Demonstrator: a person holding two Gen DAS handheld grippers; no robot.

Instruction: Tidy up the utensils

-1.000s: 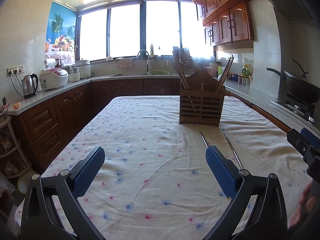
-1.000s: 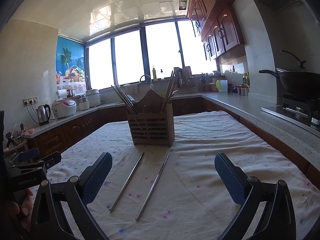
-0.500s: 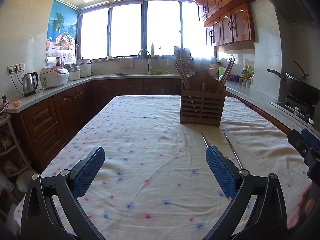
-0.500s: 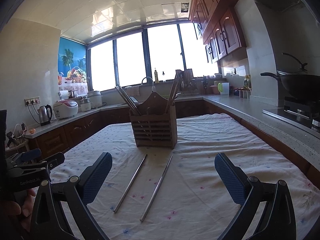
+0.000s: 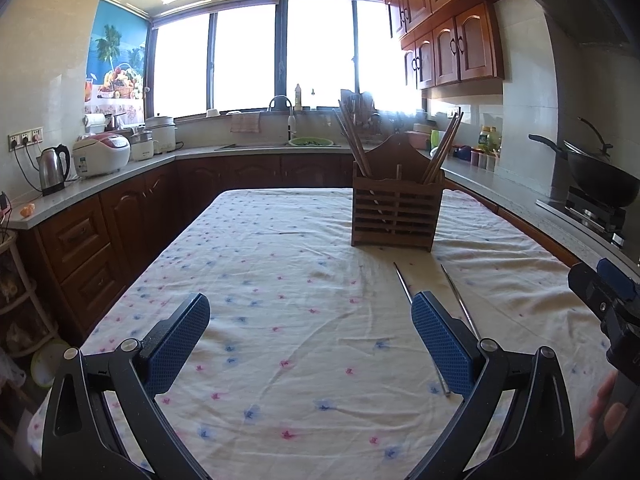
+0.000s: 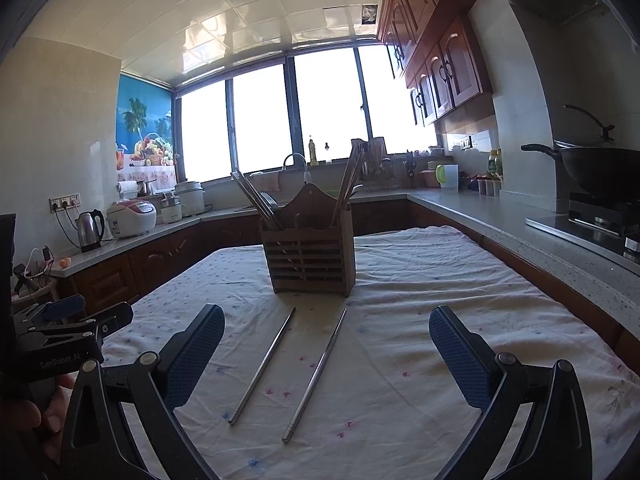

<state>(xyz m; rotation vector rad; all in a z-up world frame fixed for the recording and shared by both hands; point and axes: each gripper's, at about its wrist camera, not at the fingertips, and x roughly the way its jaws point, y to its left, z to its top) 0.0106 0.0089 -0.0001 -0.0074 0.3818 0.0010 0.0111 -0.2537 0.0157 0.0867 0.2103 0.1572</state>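
A wooden utensil holder (image 6: 310, 258) stands on the flowered tablecloth (image 6: 420, 360), with chopsticks leaning out at both ends; it also shows in the left wrist view (image 5: 396, 210). Two metal chopsticks lie flat in front of it, a left one (image 6: 262, 368) and a right one (image 6: 314, 376). In the left wrist view they lie at the right (image 5: 402, 282), partly hidden by my right finger. My right gripper (image 6: 326, 354) is open above the two chopsticks. My left gripper (image 5: 310, 342) is open and empty over bare cloth.
Counters run around the table, with a kettle (image 5: 52, 168) and rice cooker (image 5: 102, 154) at the left and a wok (image 5: 600, 178) on the stove at the right. A sink (image 5: 280, 136) sits under the window.
The right gripper has moved forward and lower toward the two chopsticks and the holder. The left gripper has barely moved.
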